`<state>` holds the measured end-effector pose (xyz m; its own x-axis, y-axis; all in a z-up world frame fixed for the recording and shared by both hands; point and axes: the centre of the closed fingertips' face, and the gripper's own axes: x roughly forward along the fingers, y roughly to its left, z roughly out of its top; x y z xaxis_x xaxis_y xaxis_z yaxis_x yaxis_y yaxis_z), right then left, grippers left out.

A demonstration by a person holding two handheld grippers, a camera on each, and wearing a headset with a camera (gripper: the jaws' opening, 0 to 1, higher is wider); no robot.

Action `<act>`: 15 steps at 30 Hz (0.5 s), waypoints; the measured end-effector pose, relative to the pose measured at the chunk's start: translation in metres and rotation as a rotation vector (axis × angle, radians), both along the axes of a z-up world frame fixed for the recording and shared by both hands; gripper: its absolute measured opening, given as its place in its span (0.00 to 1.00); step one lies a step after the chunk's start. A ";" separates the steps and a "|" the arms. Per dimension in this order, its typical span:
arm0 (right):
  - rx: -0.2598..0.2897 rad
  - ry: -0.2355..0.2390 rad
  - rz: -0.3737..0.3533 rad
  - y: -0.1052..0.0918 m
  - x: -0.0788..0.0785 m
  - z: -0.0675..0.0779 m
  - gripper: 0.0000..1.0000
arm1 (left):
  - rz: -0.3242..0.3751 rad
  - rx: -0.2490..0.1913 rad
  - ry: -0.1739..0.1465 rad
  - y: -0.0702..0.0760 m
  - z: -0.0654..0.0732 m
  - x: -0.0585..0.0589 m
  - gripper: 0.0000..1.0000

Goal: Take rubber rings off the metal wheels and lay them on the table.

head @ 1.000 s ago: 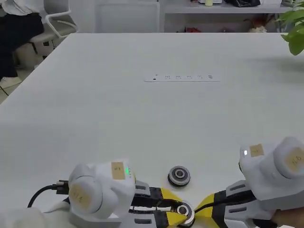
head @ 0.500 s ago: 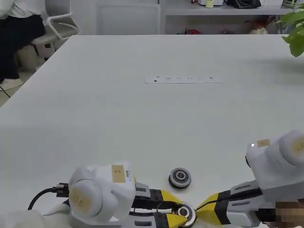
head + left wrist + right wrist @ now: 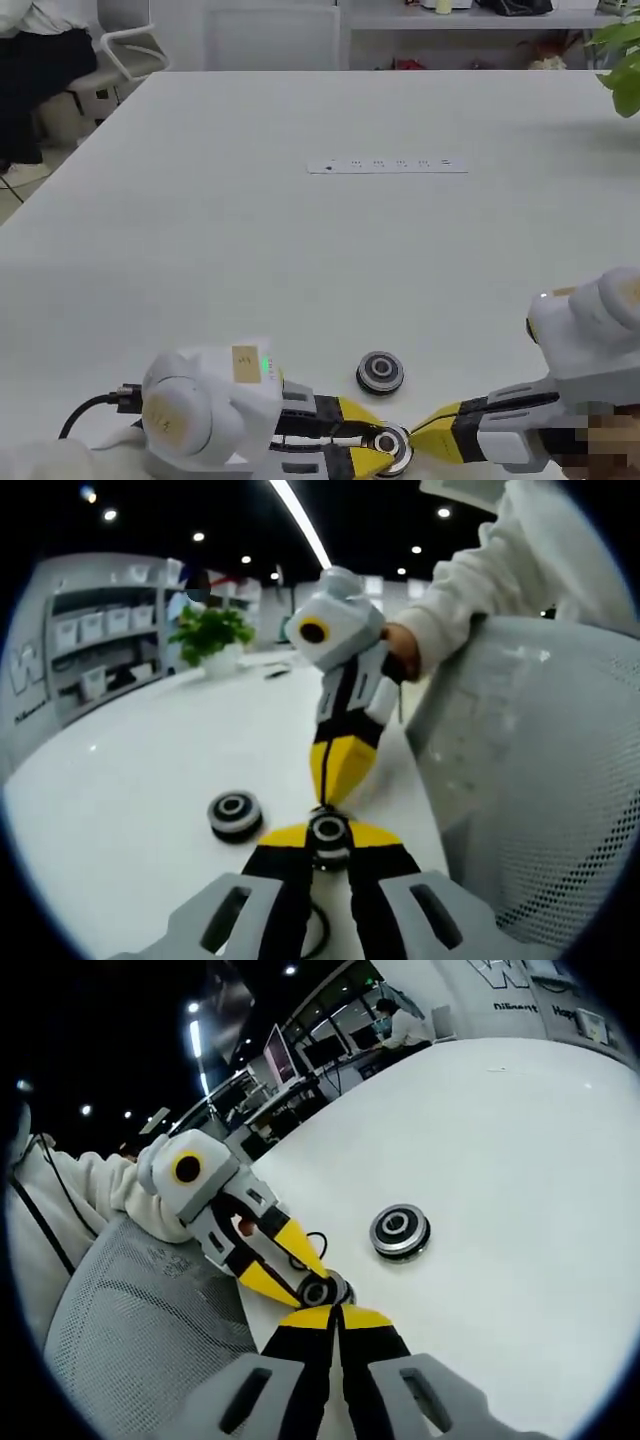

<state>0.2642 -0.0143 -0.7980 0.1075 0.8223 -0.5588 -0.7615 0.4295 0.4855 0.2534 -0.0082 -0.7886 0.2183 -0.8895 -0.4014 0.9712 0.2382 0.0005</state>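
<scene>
A small metal wheel point(image 3: 388, 444) with a black rubber ring is held just above the table's near edge. My left gripper point(image 3: 368, 450) is shut on it from the left; in the left gripper view the wheel point(image 3: 329, 834) sits between the yellow tips. My right gripper point(image 3: 414, 440) comes in from the right, jaws together, pinching the ring at the wheel's rim point(image 3: 322, 1288). A second wheel point(image 3: 380, 371) point(image 3: 235, 814) point(image 3: 400, 1231) with its ring on lies flat on the white table point(image 3: 300, 250), just beyond the grippers.
A white power strip point(image 3: 388, 166) lies mid-table. A plant point(image 3: 620, 60) stands at the far right and an office chair point(image 3: 125, 45) at the far left. A mesh chair back point(image 3: 520, 780) is close behind the near edge. A thin black loop point(image 3: 318, 935) lies under the left gripper.
The right gripper's body has drawn right and lower in the head view while its tips stay at the held wheel. The left gripper and the second wheel have not moved.
</scene>
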 end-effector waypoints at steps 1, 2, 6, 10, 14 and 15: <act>0.000 0.001 0.000 0.000 0.000 0.000 0.00 | -0.001 0.000 -0.001 0.000 0.000 0.000 0.14; 0.001 0.002 -0.001 0.000 0.000 0.001 0.00 | -0.001 0.000 -0.001 0.000 0.000 0.000 0.14; 0.006 0.006 -0.003 0.002 -0.001 0.002 0.00 | -0.006 0.001 -0.005 -0.001 0.001 0.000 0.14; 0.009 0.007 -0.003 0.003 -0.001 0.004 0.00 | -0.008 0.002 -0.008 -0.001 0.001 -0.001 0.14; 0.014 0.007 -0.001 0.004 -0.002 0.005 0.00 | -0.010 0.004 -0.010 -0.002 0.001 -0.001 0.14; 0.016 0.009 -0.001 0.004 -0.002 0.005 0.00 | -0.010 0.004 -0.010 -0.002 0.001 -0.001 0.14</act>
